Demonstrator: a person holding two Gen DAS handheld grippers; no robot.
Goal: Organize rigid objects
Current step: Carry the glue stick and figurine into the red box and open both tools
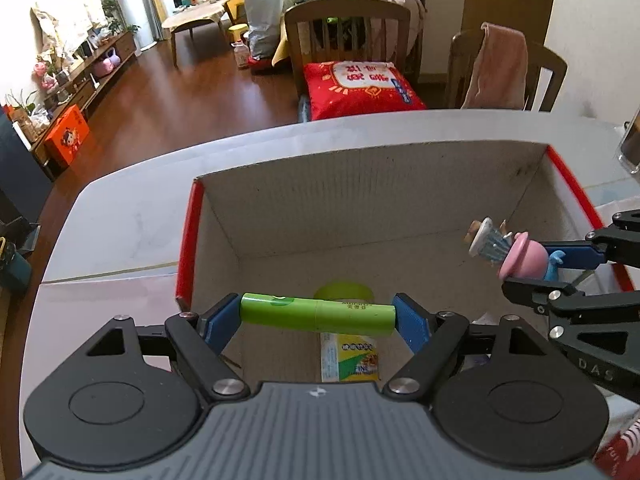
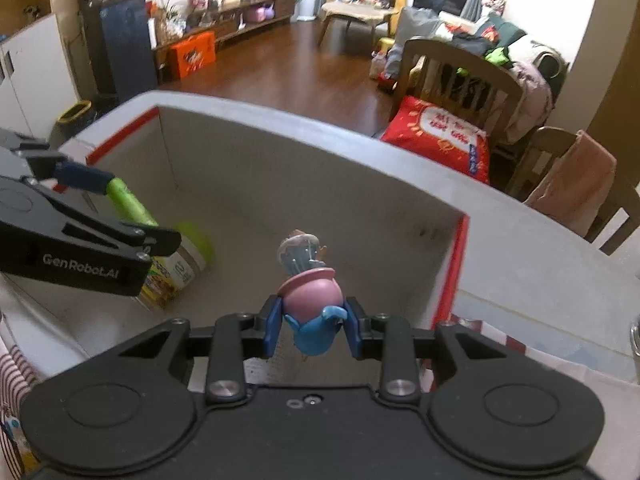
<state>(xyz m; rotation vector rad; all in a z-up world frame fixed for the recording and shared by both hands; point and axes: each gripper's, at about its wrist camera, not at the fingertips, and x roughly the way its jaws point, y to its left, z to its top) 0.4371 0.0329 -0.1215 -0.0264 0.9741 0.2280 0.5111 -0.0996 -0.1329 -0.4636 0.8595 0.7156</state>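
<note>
Two items are held over the open cardboard box [image 1: 400, 184], neither released yet. The left gripper [image 1: 318, 314] is clamped end to end on a green tube [image 1: 316, 314], its blue pads pressed against the two tube ends, and it hangs above the near-left part of the box. The right gripper [image 2: 313, 326] is closed on a small toy figure [image 2: 314, 312], pink head and blue body squeezed between the pads, with a pale fan-like piece sticking out past the fingertips; it is held over the near-right part of the box, close to the red-edged right wall [image 2: 452, 272]. One jar with a green lid [image 2: 180, 264] is already lying on its side on the box floor near the left wall, partly hidden under the left gripper, so that piece is judged as sorted. Nothing else can be made out on the box floor in the right wrist view; a pale scrap by the near-right corner in the left wrist view is too hidden to name. Progress is judged as partway: one object in, two carried above the opening and ready to be lowered and let go. Whether more rigid objects wait outside the box cannot be told, since the white table [image 1: 120, 216] around it is mostly out of view. Remaining work: both held items set down inside without knocking the jar, then jaws opened.
</note>
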